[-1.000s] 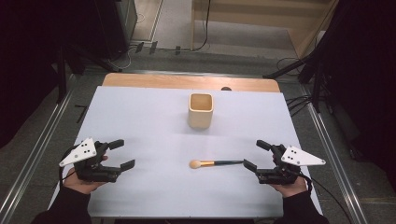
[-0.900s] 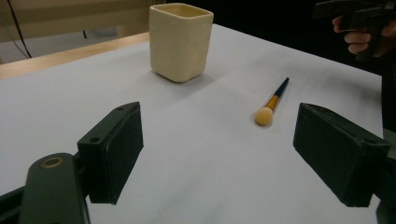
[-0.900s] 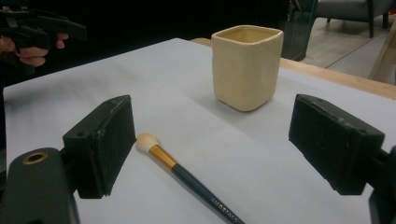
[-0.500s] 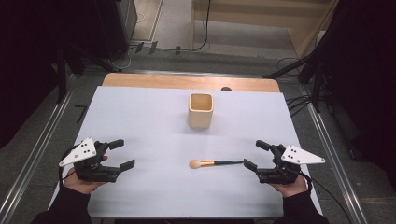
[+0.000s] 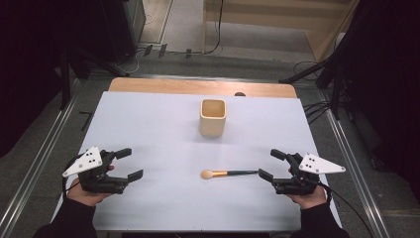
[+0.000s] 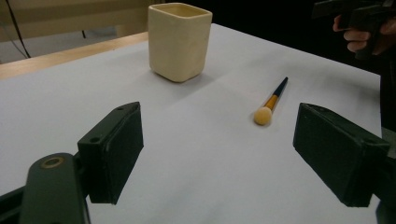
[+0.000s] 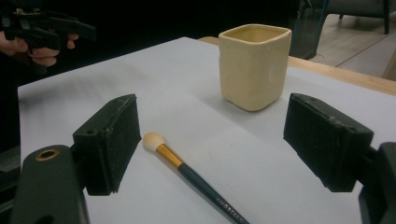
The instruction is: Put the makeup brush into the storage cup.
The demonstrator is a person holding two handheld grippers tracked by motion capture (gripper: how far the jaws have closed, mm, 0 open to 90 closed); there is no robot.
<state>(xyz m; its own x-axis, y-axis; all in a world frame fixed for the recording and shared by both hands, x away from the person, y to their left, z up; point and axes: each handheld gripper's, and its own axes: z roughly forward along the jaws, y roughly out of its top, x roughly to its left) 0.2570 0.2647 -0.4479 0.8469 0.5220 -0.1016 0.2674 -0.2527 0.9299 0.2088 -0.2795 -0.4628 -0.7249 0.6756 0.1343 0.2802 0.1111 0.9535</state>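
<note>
A cream square cup (image 5: 213,117) (image 6: 179,41) (image 7: 253,66) stands upright on the white table (image 5: 158,129), past its middle. A makeup brush (image 5: 229,173) (image 6: 271,101) (image 7: 191,178) with a pale round head and dark handle lies flat nearer the front, head pointing left. My right gripper (image 5: 272,164) (image 7: 210,142) is open just right of the handle's end, nothing between its jaws. My left gripper (image 5: 129,163) (image 6: 233,156) rests open at the front left, well away from the brush.
A wooden strip (image 5: 198,88) runs along the table's far edge. Metal rails (image 5: 39,163) flank the table on both sides, with cables on the floor beyond. Bare table surface lies between the two grippers and around the cup.
</note>
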